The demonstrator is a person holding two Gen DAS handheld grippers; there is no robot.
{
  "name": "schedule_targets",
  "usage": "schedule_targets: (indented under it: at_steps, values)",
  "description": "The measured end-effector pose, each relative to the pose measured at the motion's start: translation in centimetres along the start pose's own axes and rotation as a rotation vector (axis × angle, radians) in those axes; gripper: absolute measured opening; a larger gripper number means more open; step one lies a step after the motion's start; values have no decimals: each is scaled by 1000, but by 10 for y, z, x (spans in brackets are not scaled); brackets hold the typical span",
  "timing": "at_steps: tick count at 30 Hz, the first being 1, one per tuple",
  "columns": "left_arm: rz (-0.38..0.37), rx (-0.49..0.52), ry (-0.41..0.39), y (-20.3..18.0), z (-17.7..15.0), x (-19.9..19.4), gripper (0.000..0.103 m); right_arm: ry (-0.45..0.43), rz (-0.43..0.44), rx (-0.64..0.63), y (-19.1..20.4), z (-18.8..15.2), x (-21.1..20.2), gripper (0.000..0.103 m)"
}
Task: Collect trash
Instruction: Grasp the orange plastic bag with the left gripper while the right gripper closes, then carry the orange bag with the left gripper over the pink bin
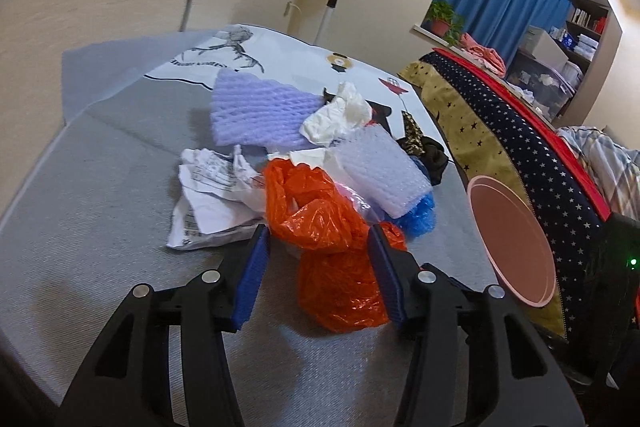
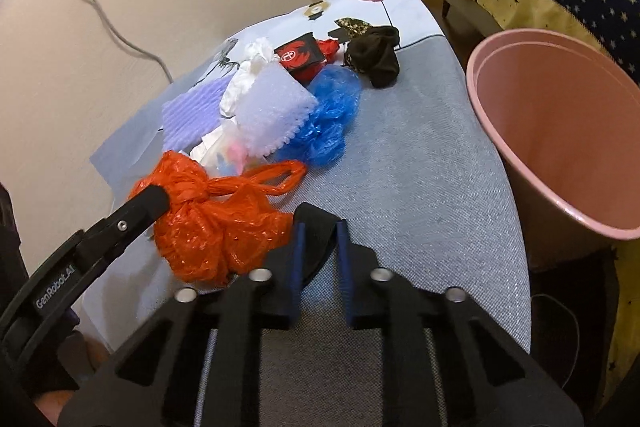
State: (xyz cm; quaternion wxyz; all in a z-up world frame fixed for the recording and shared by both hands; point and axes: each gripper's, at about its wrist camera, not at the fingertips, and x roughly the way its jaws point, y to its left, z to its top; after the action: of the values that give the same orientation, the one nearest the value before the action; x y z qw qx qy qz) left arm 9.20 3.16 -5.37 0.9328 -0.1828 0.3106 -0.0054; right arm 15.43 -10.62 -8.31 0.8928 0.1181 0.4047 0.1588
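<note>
**Left tool closing in on an orange bag beside a pink bin**

While a heap of rubbish is lying on the grey worktop, the left tool is straddling an orange plastic bag, its blue-padded jaws standing wide apart on either side of the crumpled film and gripping nothing yet. Seen from the right wrist view, one black finger of that tool is pressing against the knotted top of the bag. The right tool is hovering just beside the bag, on the side toward the pink bin; its jaws are standing narrowly apart, and something dark is showing between the tips, though I cannot tell whether it is being held.

Judging by this, the step in hand is the first pick: grasping the orange bag. The next move seems to call for closing the left jaws on the bunched film near the knot, lifting clear of the heap, and carrying it toward the bin's open mouth.

The bag is lying nearest the tools, with its long axis running from the knot out through its looped handles, which are pointing toward the bin. Farther from the bin than the blue plastic are sitting white foam netting, purple foam netting and crumpled paper.
</note>
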Motion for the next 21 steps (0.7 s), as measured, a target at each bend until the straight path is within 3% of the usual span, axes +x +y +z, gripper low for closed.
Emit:
schedule_targets:
  at_steps: [7, 21]
  values:
    - [-25, 39, 4, -7, 2, -3, 25, -36, 11, -23, 3, 5, -16, 2]
    - [-16, 101, -23, -15, 8, -26, 11, -136, -65, -80, -5, 23, -73, 2]
